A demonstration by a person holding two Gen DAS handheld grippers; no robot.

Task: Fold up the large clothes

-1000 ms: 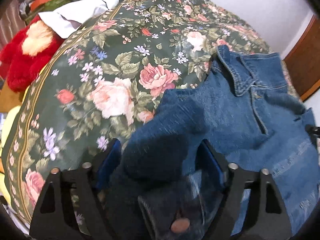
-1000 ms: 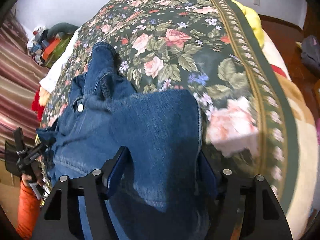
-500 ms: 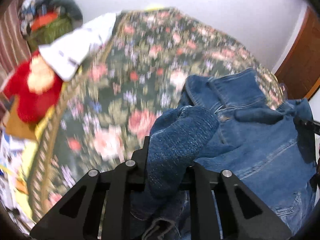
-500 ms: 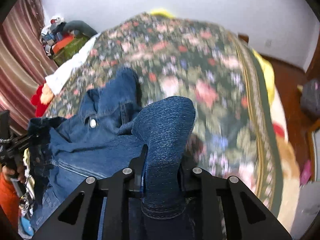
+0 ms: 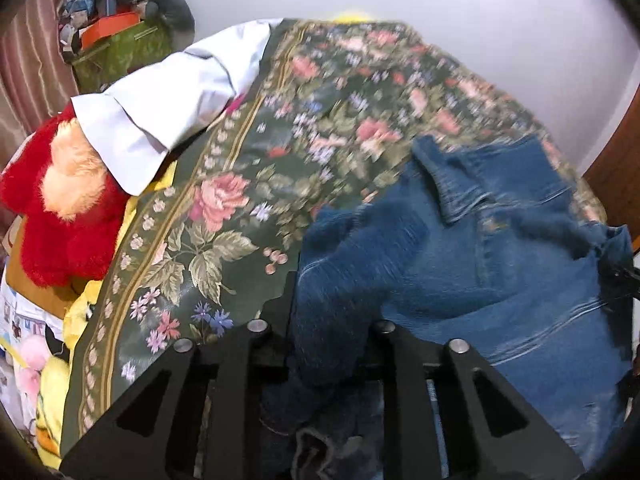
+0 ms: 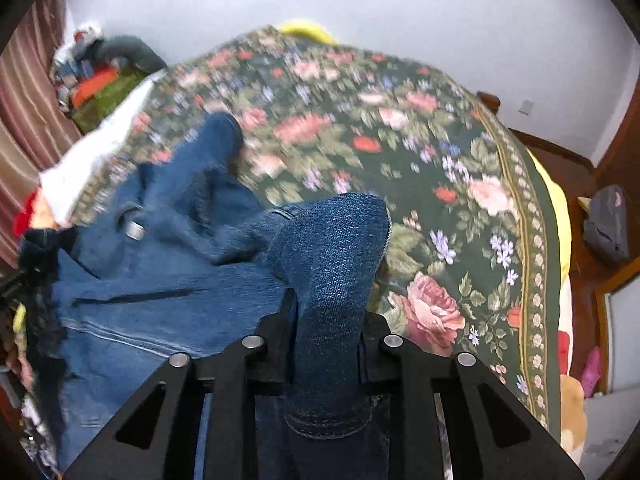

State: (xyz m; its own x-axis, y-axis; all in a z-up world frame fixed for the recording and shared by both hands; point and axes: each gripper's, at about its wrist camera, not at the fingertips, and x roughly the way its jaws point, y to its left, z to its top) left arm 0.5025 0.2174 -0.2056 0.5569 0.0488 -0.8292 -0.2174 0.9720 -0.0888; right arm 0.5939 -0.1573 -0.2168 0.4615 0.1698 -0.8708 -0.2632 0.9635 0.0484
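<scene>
Your left gripper [image 5: 326, 344] is clamped on a bunched fold of the denim jacket [image 5: 500, 272], with the cloth squeezed right between the two fingers and spilling up over the front of them. Same deal on the other side: your right gripper [image 6: 326, 354] is pinched tight on a rounded hump of the denim jacket [image 6: 168, 264] that sticks up between its fingers. From each tool the rest of the jacket runs away toward the middle, draped over the floral bedspread [image 5: 248, 208], collar end further up the bed. In the right wrist view a metal button [image 6: 135, 231] shows near the collar. A red plush toy [image 5: 60, 216] and a white cloth [image 5: 172, 100] sit off the bedspread's left edge.
</scene>
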